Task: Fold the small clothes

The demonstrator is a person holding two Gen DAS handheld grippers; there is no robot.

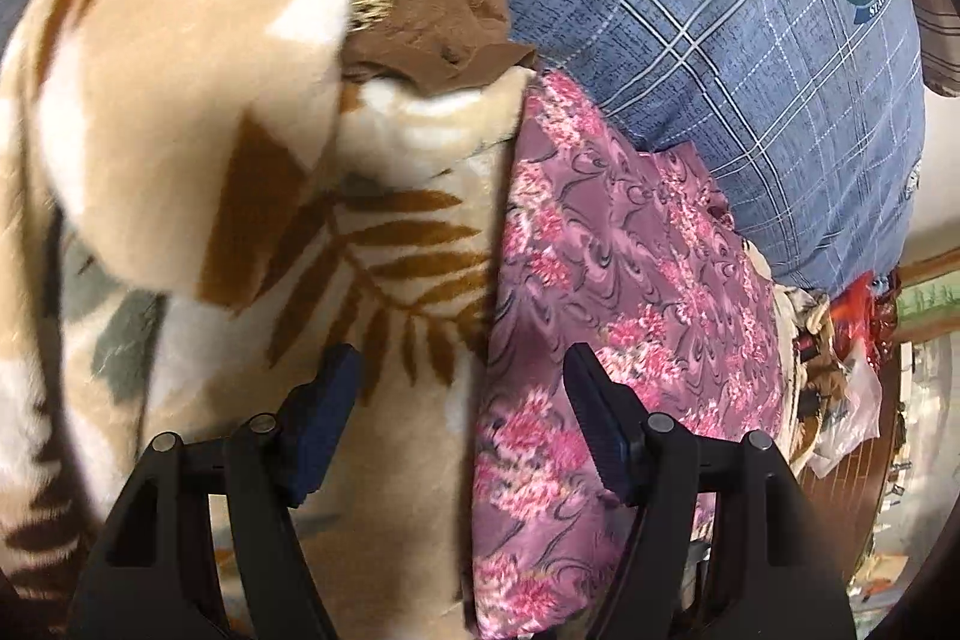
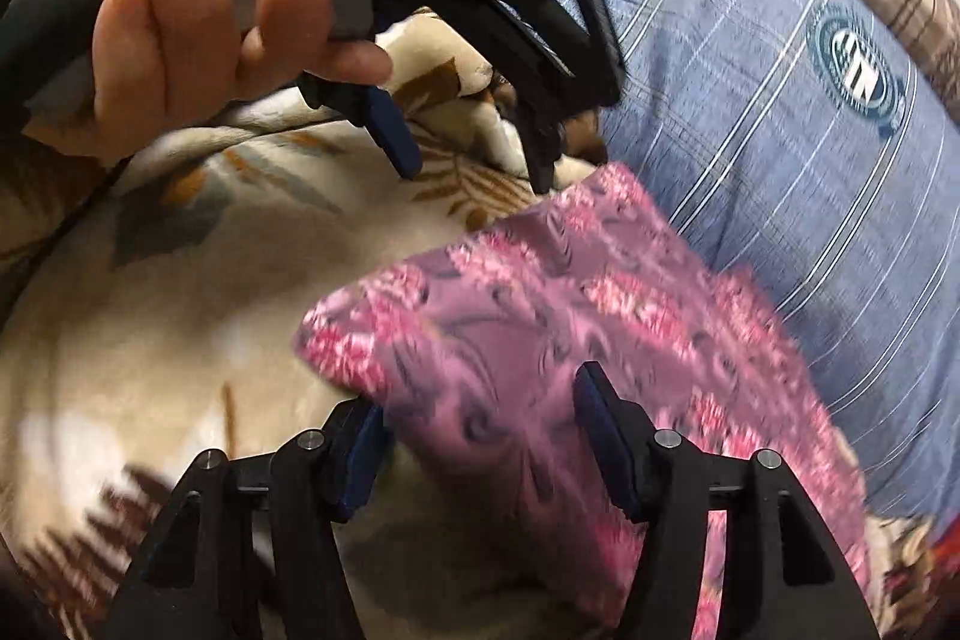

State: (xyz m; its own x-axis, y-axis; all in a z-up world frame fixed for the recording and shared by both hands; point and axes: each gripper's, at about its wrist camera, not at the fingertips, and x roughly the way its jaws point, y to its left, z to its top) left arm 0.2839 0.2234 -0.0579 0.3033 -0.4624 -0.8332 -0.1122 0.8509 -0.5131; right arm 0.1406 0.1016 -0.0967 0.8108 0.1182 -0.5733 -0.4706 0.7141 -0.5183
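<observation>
cloth [image 2: 540, 328] edge between spread right tongs [image 2: 474, 436]; left tongs [image 1: 462, 400] apart, unladen.

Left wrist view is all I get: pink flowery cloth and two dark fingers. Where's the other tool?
Observer: The right gripper is at the pink cloth's near edge, fingers apart, with cloth showing between them.
Operator: Who holds my tool?
Observer: A bare hand grips the left gripper by its handle.
Operator: Is mine touching the cloth?
Observer: It is open; one fingertip seems to sit at the cloth's far corner, over the leaf blanket.
</observation>
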